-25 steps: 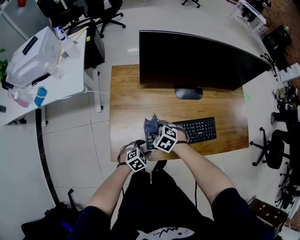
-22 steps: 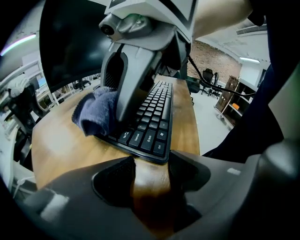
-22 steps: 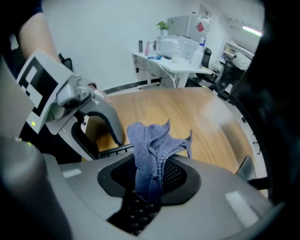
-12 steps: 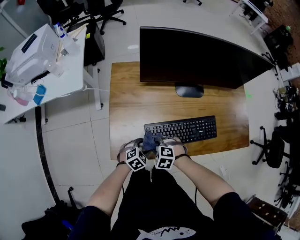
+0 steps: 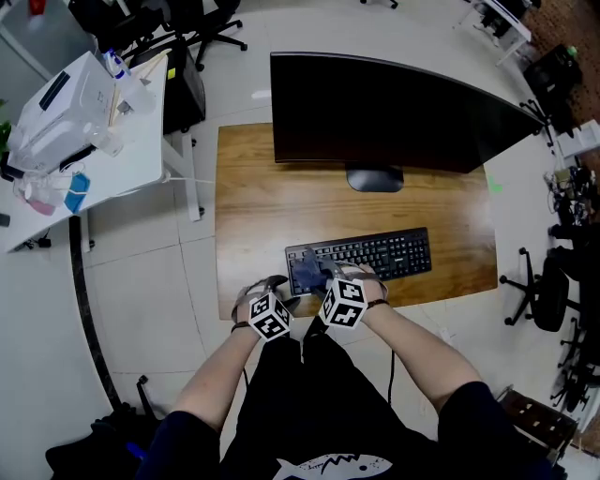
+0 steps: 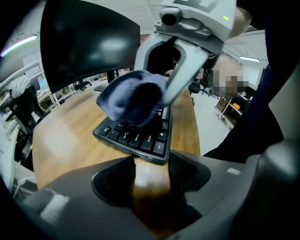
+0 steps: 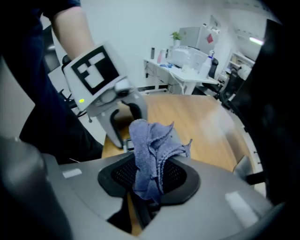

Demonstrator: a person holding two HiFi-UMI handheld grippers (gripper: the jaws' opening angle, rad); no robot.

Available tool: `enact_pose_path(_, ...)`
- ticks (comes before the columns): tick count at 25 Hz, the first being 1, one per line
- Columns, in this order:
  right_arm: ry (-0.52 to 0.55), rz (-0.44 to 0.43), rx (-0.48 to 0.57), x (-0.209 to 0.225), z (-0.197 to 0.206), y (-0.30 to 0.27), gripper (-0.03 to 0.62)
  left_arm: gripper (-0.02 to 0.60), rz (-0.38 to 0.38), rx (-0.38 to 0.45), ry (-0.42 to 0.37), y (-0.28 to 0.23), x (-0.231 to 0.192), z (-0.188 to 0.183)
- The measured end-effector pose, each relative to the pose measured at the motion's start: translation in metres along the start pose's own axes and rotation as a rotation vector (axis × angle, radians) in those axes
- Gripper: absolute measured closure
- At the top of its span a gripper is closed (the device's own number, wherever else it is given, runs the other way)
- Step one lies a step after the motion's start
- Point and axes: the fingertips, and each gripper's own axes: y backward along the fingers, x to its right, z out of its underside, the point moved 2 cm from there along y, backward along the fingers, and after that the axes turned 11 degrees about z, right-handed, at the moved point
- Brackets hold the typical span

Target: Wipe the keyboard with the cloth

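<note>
Because wiping needs the cloth [image 7: 152, 145] pressed on the keys, my right gripper's [image 7: 149, 186] fingers pinch its bunched end over the keyboard's [image 5: 375, 255] left end, while my left gripper [image 6: 150, 187], fingers narrowly apart and empty, hovers at the tabletop [image 5: 262, 206] edge just beside.

Counter [image 5: 253, 202]: wooden, brown.
Monitor [image 5: 394, 112]: black, curved, on stand [image 5: 374, 178] at counter's rear.
Side table [image 5: 141, 155]: white, left of counter, carrying white machine [image 5: 56, 108].
Chairs [image 5: 202, 23]: black, beyond side table.
</note>
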Motion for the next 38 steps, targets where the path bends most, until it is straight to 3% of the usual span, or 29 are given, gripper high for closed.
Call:
enact_pose_path(4, -0.022, 0.060, -0.060, 0.033, -0.007, -0.024, 0.461, 0.350, -0.002, -0.004, 0.001, -0.001, 0.000, -0.001)
enact_pose_path(13, 0.185, -0.007, 0.005, -0.046, -0.010, -0.022, 0.461, 0.350, -0.007, -0.003, 0.000, 0.000, 0.001, -0.001)
enact_pose_path(19, 0.183, -0.040, 0.004, -0.056, 0.017, -0.010, 0.464, 0.350, -0.007, -0.012, 0.009, 0.000, 0.000, 0.001)
enact_pose_path(38, 0.052, 0.063, -0.182, 0.008, 0.170, 0.039, 0.465, 0.350, -0.016, -0.046, 0.021, 0.000, -0.002, 0.002)
